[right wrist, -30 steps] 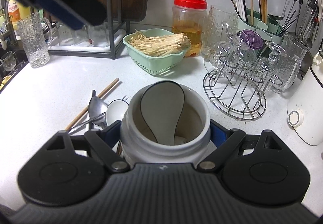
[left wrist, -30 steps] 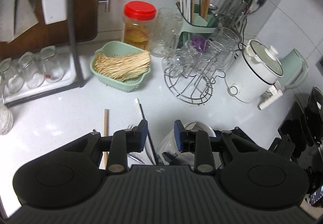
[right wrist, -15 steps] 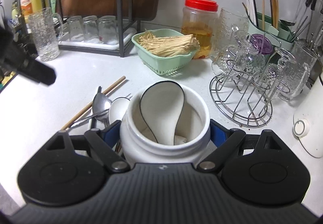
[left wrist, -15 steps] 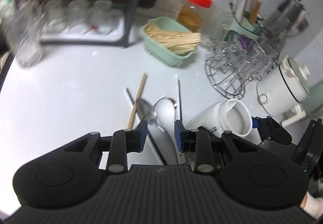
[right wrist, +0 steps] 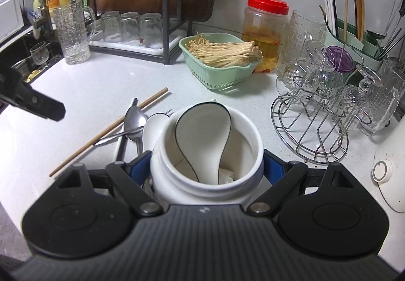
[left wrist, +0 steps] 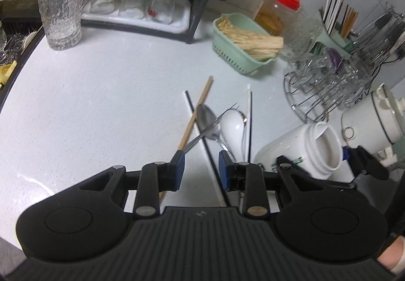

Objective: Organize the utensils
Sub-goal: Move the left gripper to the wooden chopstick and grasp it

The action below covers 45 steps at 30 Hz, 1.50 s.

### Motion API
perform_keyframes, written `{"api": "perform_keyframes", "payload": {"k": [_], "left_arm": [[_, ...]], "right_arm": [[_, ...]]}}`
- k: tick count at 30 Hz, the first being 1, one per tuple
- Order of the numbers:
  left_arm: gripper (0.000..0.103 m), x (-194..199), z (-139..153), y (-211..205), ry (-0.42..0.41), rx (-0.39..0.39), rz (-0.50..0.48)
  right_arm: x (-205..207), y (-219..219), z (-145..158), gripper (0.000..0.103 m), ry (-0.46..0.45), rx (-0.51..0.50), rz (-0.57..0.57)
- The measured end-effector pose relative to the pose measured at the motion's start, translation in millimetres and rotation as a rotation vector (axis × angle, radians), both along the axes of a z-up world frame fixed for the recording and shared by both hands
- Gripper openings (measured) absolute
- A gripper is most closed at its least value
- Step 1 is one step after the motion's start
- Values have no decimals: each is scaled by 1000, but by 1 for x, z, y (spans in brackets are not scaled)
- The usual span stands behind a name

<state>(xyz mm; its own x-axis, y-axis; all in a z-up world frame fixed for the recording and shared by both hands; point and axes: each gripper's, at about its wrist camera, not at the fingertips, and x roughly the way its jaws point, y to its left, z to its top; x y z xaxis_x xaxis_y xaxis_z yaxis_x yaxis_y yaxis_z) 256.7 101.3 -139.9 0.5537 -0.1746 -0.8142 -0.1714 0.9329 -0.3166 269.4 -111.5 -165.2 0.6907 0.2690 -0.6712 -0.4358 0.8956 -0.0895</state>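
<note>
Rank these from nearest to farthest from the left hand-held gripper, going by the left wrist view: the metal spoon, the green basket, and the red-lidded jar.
From the left hand-held gripper:
1. Metal spoon, just ahead of the fingertips in the pile of loose utensils.
2. Green basket, farther back and to the right, holding pale strands.
3. Red-lidded jar, behind the basket near the wall.

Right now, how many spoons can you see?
3. A white ceramic spoon stands in the white jar held by the right gripper. A metal spoon and a white spoon lie on the counter left of it. Others may be hidden.
</note>
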Motion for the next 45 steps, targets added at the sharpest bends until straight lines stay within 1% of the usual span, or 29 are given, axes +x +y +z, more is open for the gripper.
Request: {"api": "perform_keyframes", "payload": {"k": [7,11,19,22,24,27,29,31,35,39,45], "left_arm": [[34,4,-16,-2,33,50,-56],[34,13,-28,0,59,59,-77],[34,40,-54,4,97,69,-111],[33,53,-61,7,124,51,-106],[32,61,-63,5,132,70,-106],[32,72,-61,4,120,68,-117],[30,79,-62,2,124,78,-126],[26,87,-65,-1,131,79,-131],[22,99,-71,-3,141,87,-149],[16,107,-75,-7,136,84,-183],[16,120,-75,-11,135,109,-203]], "right_arm": [[1,0,1,91,5,-3,14],[3,-1,1,91,8,-7,19],[4,0,2,91,8,-19,35],[5,0,2,91,10,-23,40],[7,0,2,91,13,-24,40],[9,0,3,91,17,-26,39],[11,0,3,91,20,-27,38],[13,0,3,91,22,-27,36],[15,1,3,91,24,-29,32],[15,2,3,91,24,-33,33],[14,2,3,91,23,-33,33]]}}
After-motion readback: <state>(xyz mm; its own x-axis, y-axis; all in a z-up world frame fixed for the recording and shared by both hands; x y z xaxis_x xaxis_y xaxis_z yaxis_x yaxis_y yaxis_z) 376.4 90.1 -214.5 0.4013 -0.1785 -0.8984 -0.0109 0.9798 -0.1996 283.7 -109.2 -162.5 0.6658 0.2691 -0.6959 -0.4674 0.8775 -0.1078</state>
